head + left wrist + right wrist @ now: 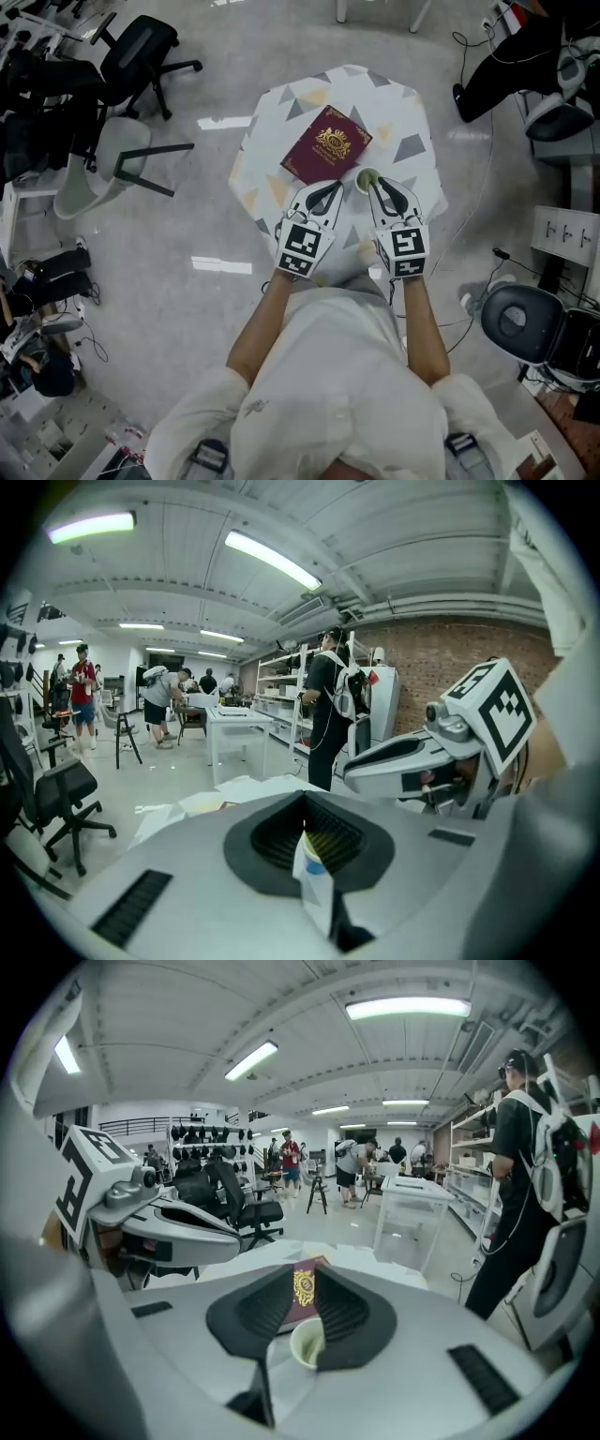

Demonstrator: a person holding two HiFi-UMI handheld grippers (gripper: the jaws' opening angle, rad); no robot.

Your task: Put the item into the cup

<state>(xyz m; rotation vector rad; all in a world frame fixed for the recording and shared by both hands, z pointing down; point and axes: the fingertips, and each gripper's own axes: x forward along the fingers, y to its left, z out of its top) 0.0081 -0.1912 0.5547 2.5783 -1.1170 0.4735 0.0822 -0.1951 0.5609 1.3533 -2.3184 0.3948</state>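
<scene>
A maroon booklet with a gold crest (pixel 326 143) lies flat on the small table with the triangle-patterned cloth (pixel 398 122). A small pale cup (pixel 367 177) stands just right of the booklet's near corner. My left gripper (pixel 334 186) hovers over that near edge, jaws nearly together and holding nothing. My right gripper (pixel 373 185) sits just behind the cup with its jaws also close together. In the right gripper view, the narrow slit of that gripper (pixel 303 1302) shows the booklet (pixel 303 1290) and below it the cup (pixel 307 1342). The left gripper (pixel 305 841) shows only a sliver of cloth.
Office chairs (pixel 141 56) stand on the floor at left, and a black stool (pixel 517 323) is at right with cables around it. A person in black (pixel 326 700) stands by white shelves beyond the table. More people are at benches far off.
</scene>
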